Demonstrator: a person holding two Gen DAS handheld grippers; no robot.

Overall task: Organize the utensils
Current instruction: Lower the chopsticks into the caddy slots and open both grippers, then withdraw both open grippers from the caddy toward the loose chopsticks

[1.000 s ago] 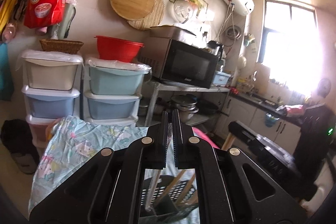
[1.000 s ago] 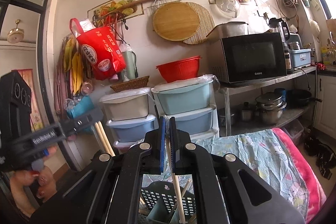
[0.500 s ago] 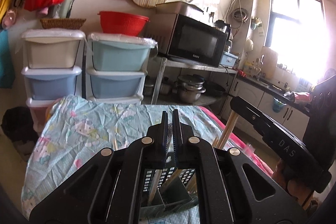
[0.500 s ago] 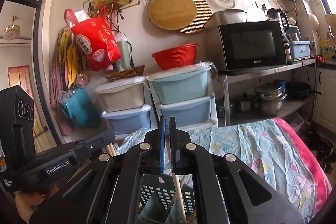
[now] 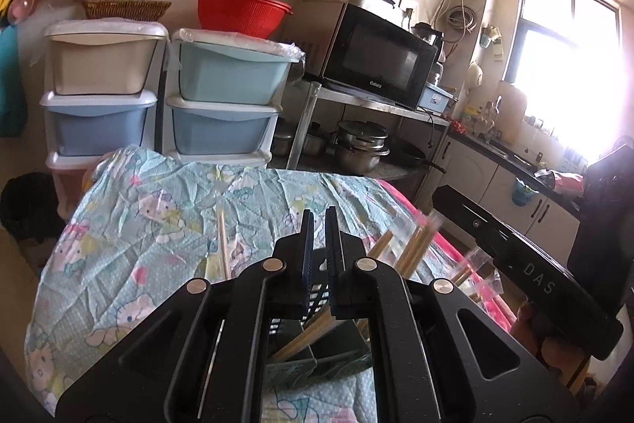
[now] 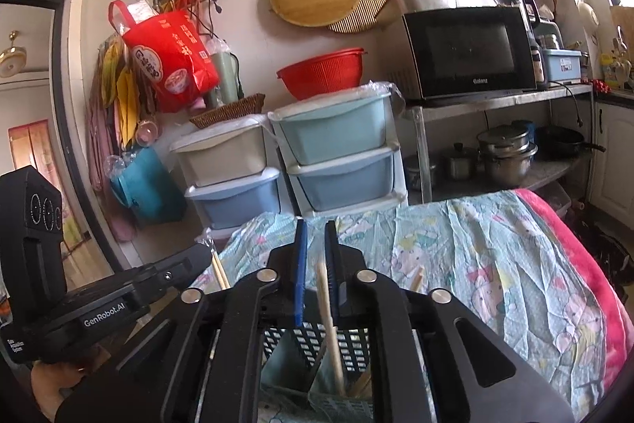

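A dark perforated utensil holder (image 5: 317,294) stands on the cartoon-print tablecloth (image 5: 158,224), right under both grippers. Several wooden chopsticks (image 5: 412,244) lean in it, some in clear wrappers. My left gripper (image 5: 319,224) hangs over the holder; its jaws are opening by a narrow gap, and nothing shows between the tips. In the right wrist view the holder (image 6: 356,343) sits below my right gripper (image 6: 314,236). Its jaws are opening around an upright chopstick (image 6: 323,288), which rests against the right pad with its lower end in the holder.
Stacked plastic drawers (image 5: 222,106) and a metal shelf with a microwave (image 5: 380,58) and pots (image 5: 360,145) stand behind the table. The table's pink edge (image 6: 586,264) runs along the right. A person's sleeve (image 5: 566,181) shows at the far counter.
Both grippers have sunk toward the holder and tipped downward. The gap between each pair of jaws has widened a little, and the right chopstick now stands loose.
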